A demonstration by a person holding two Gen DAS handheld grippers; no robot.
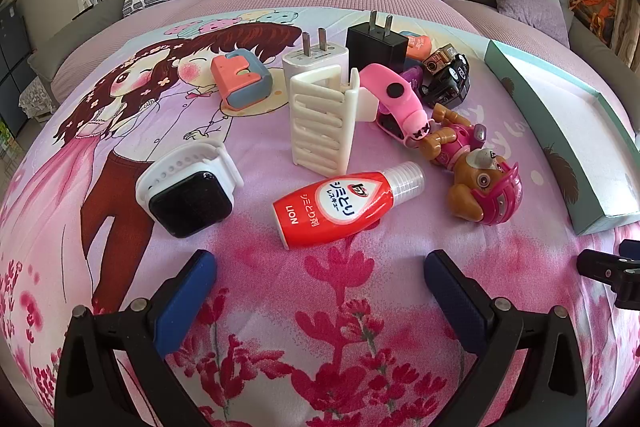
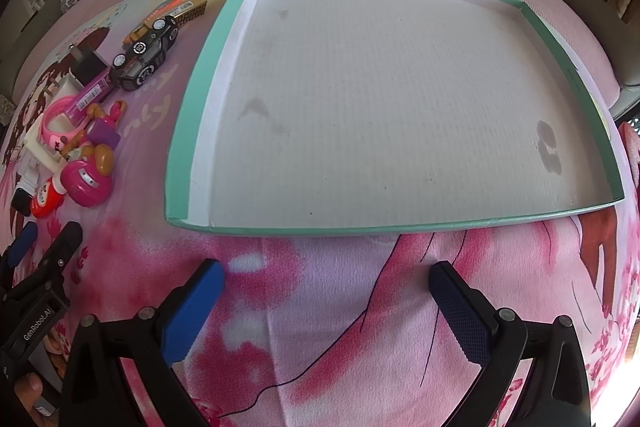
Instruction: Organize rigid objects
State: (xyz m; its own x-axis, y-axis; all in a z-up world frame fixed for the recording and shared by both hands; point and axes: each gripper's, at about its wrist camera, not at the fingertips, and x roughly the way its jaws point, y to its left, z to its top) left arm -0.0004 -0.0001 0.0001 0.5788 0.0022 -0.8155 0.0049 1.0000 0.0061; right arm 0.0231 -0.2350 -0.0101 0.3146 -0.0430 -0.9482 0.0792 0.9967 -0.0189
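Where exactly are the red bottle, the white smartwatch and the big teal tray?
red bottle [image 1: 336, 209], left wrist view, on its white label.
white smartwatch [image 1: 192, 203], left wrist view, on its dark screen.
teal tray [image 2: 208, 67], right wrist view, on its left rim.

Empty teal-rimmed box lid [image 2: 188, 147], toy pile [image 2: 88, 131] beside it, right hand-held gripper [image 2: 326, 277] spread wide
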